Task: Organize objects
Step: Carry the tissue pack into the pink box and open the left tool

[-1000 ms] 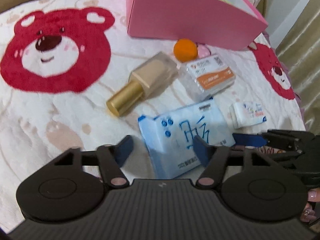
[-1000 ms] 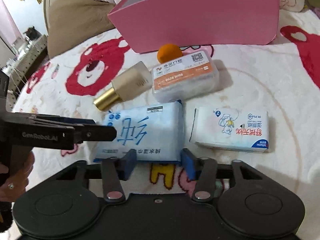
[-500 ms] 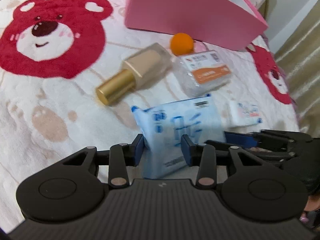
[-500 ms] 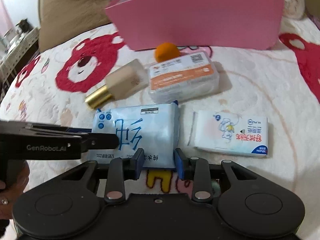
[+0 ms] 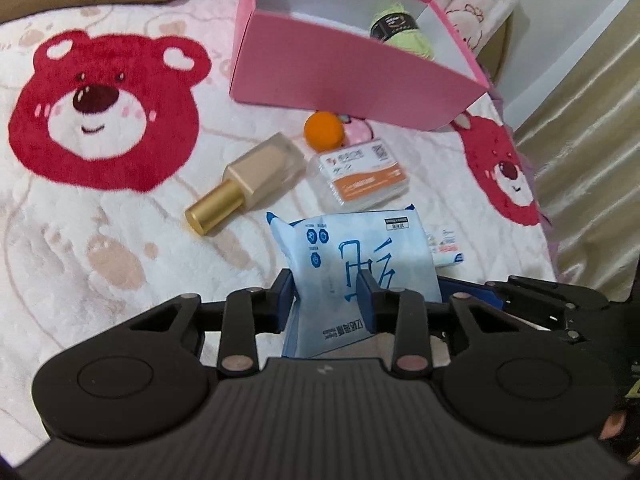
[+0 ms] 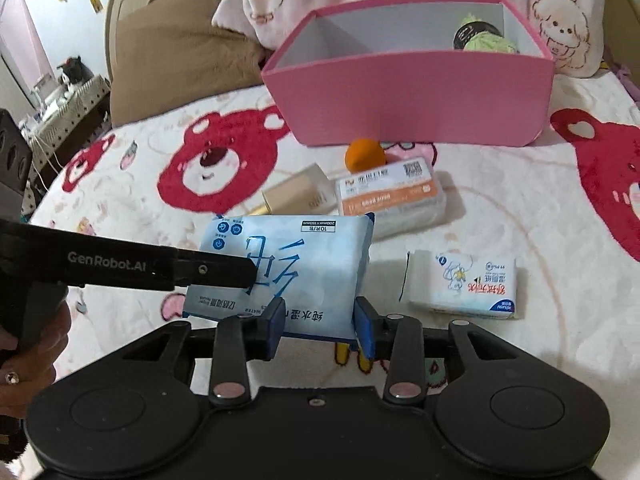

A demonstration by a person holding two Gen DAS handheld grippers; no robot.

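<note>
Blue wipes pack (image 5: 360, 264) now lifted off blanket (image 5: 120, 240): left gripper (image 5: 326, 294) closing on it, right gripper (image 6: 320, 320) pads loosening but touching; next is pink box (image 5: 340, 76).

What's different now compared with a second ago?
Both grippers closed on the blue wet-wipe pack and lifted it off the blanket: the left gripper is still closing on one edge, while the right gripper, on the near edge, is easing open slightly. The pink box, gold-capped bottle, orange ball and white tissue pack stayed put.
</note>
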